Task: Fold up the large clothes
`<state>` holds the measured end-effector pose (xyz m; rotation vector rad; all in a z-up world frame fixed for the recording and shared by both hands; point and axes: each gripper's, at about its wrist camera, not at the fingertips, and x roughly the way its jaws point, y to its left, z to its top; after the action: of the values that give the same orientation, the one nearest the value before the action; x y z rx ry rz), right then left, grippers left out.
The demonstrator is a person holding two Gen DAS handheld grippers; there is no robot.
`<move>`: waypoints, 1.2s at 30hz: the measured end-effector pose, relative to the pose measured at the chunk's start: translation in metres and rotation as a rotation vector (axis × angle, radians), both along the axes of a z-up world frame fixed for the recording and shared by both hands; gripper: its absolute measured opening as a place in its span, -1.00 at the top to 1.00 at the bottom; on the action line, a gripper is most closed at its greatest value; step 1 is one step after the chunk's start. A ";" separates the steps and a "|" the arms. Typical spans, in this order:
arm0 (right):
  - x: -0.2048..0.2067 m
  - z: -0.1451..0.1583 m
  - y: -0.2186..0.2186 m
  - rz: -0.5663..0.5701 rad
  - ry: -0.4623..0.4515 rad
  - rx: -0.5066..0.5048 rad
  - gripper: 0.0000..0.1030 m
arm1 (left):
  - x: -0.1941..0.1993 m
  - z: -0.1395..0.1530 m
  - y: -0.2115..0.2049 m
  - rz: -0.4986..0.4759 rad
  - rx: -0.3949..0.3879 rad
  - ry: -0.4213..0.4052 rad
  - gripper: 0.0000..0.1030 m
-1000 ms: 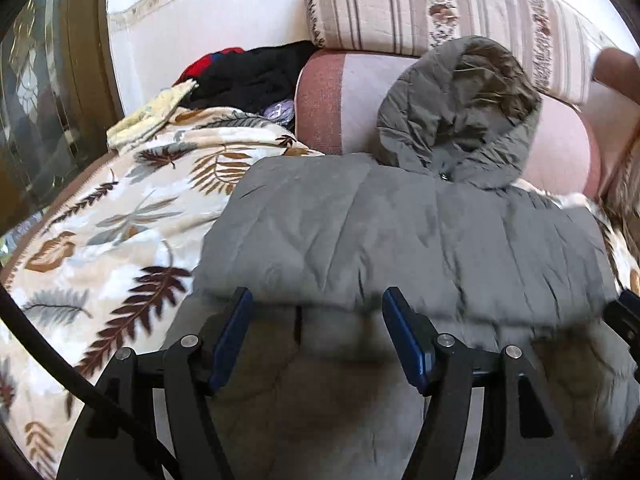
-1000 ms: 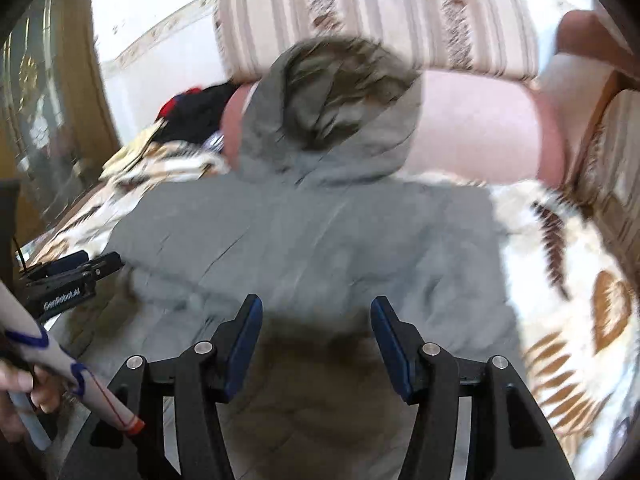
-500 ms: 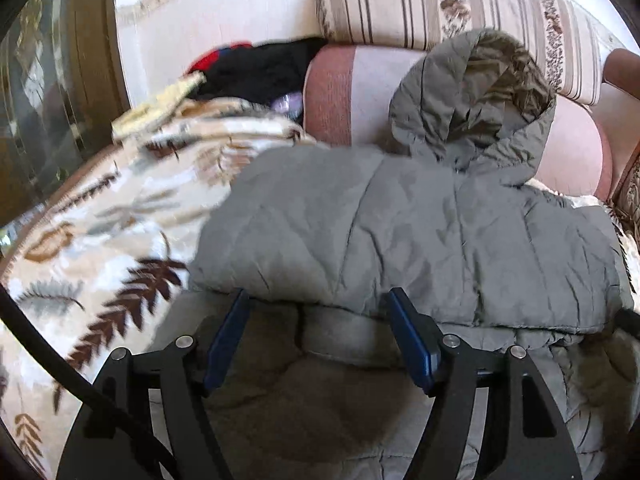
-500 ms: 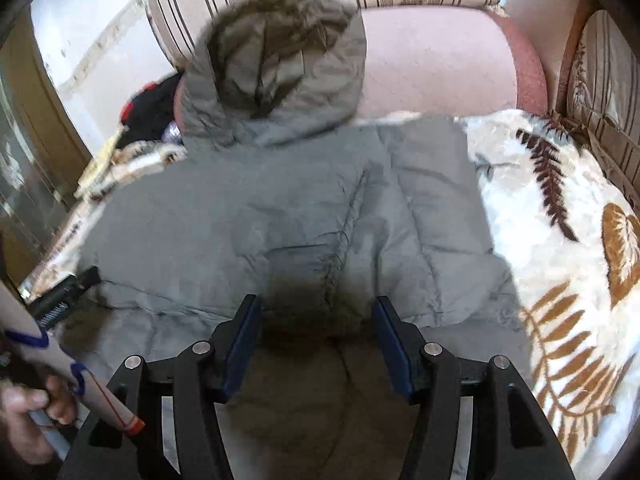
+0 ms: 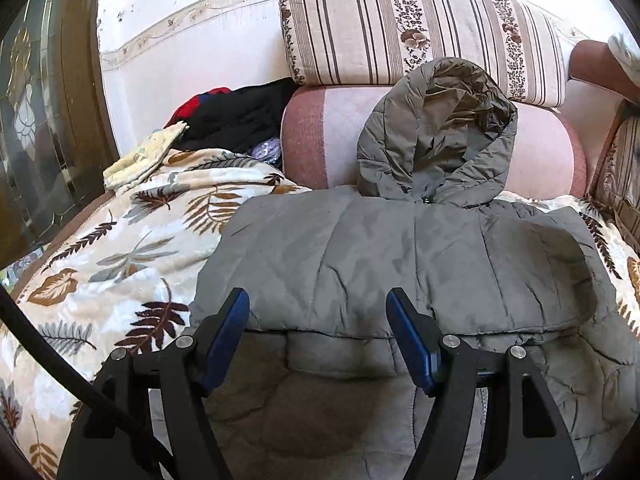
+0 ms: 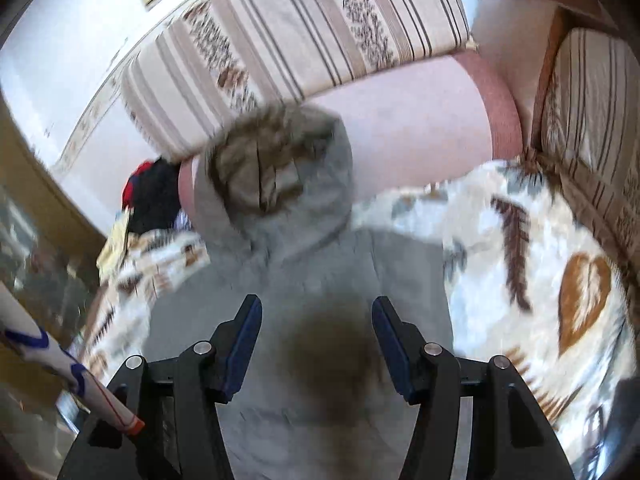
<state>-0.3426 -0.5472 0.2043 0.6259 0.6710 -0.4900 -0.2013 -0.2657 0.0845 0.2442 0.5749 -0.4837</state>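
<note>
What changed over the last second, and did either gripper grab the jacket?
The right gripper swung from facing the jacket squarely to a tilted, blurred view, with the hood now directly ahead. The left gripper barely shifted. Both stayed open; nothing was grabbed, and the jacket lies as before.

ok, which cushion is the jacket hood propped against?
The plain pink bolster, below the striped floral cushion. The hood of the grey jacket leans against it.

Jacket (image 5: pixel 400 260) lies on blanket (image 5: pixel 120 260), hood (image 5: pixel 436 136) against bolster (image 5: pixel 328 136).
</note>
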 end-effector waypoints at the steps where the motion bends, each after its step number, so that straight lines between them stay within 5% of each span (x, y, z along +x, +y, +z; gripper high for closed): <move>1: 0.013 0.014 -0.005 -0.006 0.005 -0.015 -0.21 | 0.000 0.000 0.000 -0.004 -0.003 0.002 -0.36; 5: 0.077 0.054 -0.022 0.002 0.068 -0.164 -0.21 | 0.004 -0.001 0.000 -0.007 -0.011 0.004 -0.36; 10: 0.131 0.045 -0.078 -0.084 0.009 0.005 -0.21 | 0.008 -0.005 -0.004 -0.006 -0.010 0.011 -0.36; 13: 0.163 0.043 -0.089 -0.112 0.049 -0.089 -0.21 | 0.011 -0.009 -0.007 -0.010 0.000 0.013 -0.36; 17: 0.185 0.028 -0.122 -0.142 -0.076 0.130 -0.29 | 0.014 -0.014 -0.011 -0.012 0.001 0.029 -0.36; 21: 0.202 0.015 -0.140 -0.210 -0.134 0.221 -0.56 | 0.012 -0.016 -0.015 -0.026 0.003 0.031 -0.36; 25: 0.213 -0.004 -0.157 -0.278 -0.164 0.264 -0.54 | 0.013 -0.020 -0.017 -0.036 0.010 0.042 -0.36; 26: 0.218 -0.009 -0.160 -0.267 -0.170 0.274 -0.47 | 0.013 -0.020 -0.017 -0.038 0.009 0.047 -0.36; 28: 0.224 -0.014 -0.158 -0.223 -0.158 0.256 0.43 | 0.015 -0.021 -0.017 -0.039 0.008 0.054 -0.36; 30: 0.228 -0.015 -0.149 -0.152 -0.152 0.224 0.82 | 0.015 -0.021 -0.017 -0.037 0.009 0.053 -0.36; 36: 0.177 0.006 -0.092 -0.086 -0.267 0.187 0.86 | 0.018 -0.014 -0.010 -0.011 -0.024 0.052 -0.36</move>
<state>-0.1652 -0.6387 0.2108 0.8825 0.4400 -0.4161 -0.1832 -0.2761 0.0709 0.2120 0.6188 -0.5085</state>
